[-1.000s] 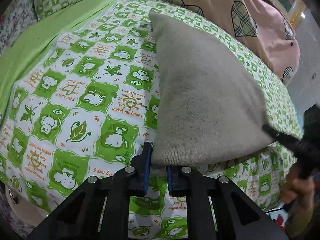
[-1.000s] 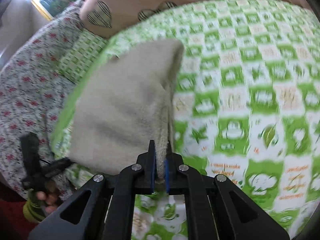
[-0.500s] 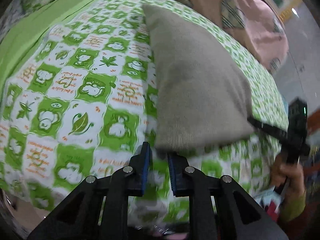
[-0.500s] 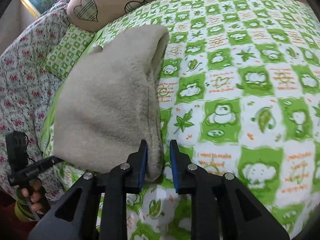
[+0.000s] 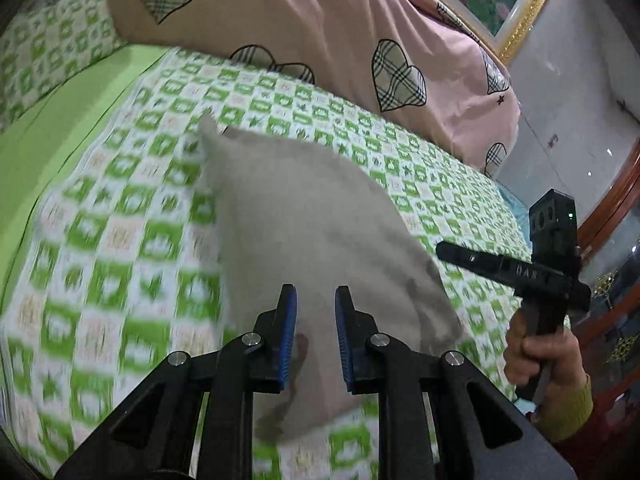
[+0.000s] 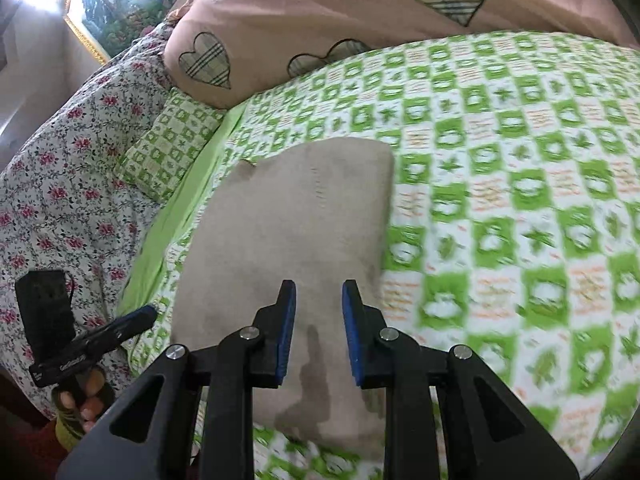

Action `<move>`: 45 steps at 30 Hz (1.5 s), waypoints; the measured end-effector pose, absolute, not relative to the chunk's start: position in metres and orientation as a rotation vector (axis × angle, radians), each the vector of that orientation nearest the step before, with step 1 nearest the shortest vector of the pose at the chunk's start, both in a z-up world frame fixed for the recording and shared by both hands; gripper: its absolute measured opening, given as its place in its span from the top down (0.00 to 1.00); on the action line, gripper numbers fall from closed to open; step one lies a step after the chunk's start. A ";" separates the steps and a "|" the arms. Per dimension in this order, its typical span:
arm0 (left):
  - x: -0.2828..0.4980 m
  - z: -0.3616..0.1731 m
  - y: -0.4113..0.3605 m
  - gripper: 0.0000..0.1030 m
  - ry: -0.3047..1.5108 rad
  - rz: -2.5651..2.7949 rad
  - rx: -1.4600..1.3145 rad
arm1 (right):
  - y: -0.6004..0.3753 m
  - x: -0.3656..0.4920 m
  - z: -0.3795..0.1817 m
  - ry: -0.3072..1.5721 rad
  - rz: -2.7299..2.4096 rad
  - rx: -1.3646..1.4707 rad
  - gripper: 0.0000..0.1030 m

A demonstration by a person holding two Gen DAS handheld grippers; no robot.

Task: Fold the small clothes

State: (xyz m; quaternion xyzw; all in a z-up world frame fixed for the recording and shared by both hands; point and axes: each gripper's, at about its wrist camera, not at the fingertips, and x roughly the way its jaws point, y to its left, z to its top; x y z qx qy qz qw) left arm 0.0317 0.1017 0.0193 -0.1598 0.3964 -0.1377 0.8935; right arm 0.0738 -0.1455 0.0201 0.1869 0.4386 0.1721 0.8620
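I have both grippers angled down over the folded beige garment (image 5: 312, 216), which lies flat on the green checked bedspread (image 5: 120, 240). My left gripper (image 5: 316, 332) has just been opening, nothing between its pads. My right gripper (image 6: 319, 332) likewise stands parted and empty above the cloth.

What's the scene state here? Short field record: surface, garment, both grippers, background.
surface: bed with green checked sheet
garment: beige cloth, folded, lying flat on the sheet
left gripper: open, jaws just been opening, nothing between them, above the cloth's near edge
right gripper: open, jaws just been opening, nothing between them, above the cloth's near edge
background: pink quilt with plaid hearts, floral quilt, framed picture
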 end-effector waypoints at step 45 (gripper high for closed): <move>-0.005 -0.046 0.088 0.89 0.992 -0.290 -0.308 | -0.127 0.032 -0.031 1.033 0.322 0.210 0.64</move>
